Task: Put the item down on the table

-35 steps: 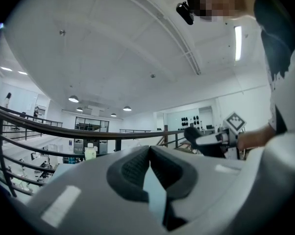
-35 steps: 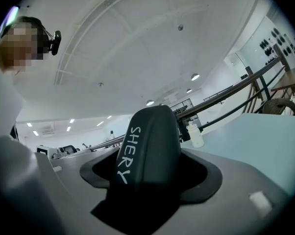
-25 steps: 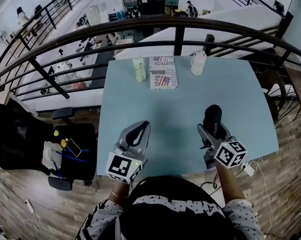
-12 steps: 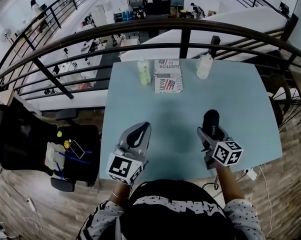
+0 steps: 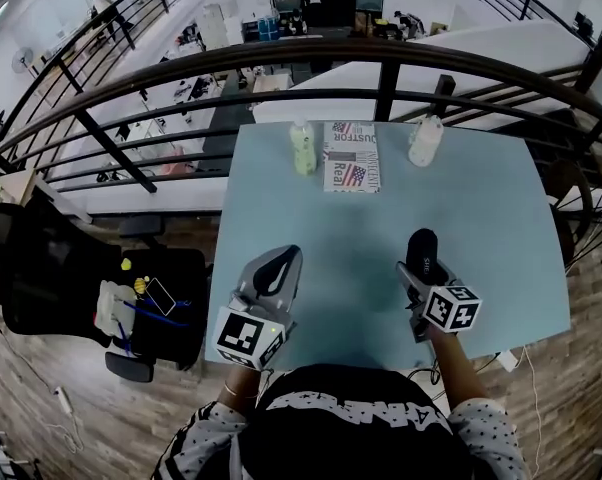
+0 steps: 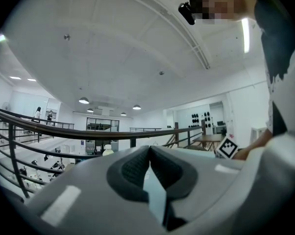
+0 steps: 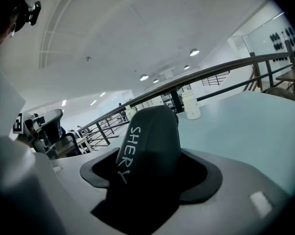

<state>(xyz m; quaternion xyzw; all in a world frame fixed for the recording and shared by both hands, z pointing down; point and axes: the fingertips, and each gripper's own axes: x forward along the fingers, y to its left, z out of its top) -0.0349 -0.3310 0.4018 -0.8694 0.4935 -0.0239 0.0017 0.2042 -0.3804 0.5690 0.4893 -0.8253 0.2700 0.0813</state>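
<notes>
The right gripper (image 5: 418,276) pinches a dark item (image 5: 422,249) lettered SHERY over the near part of the table (image 5: 501,208); lower it until it rests flat, then spread the jaws. The left gripper (image 5: 272,271), jaws pressed together on nothing, sits aside, and the bottles (image 5: 302,148) and magazine (image 5: 351,156) stand well apart, so nothing seems to block the spot.

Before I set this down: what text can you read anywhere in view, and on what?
"SHERY": white letters on the held dark item.
"Real", and roughly "DUSTOR": on the flag-printed box.
Print on the person's shirt: too distorted to read.
Labels on the two bottles: too small to read.
</notes>
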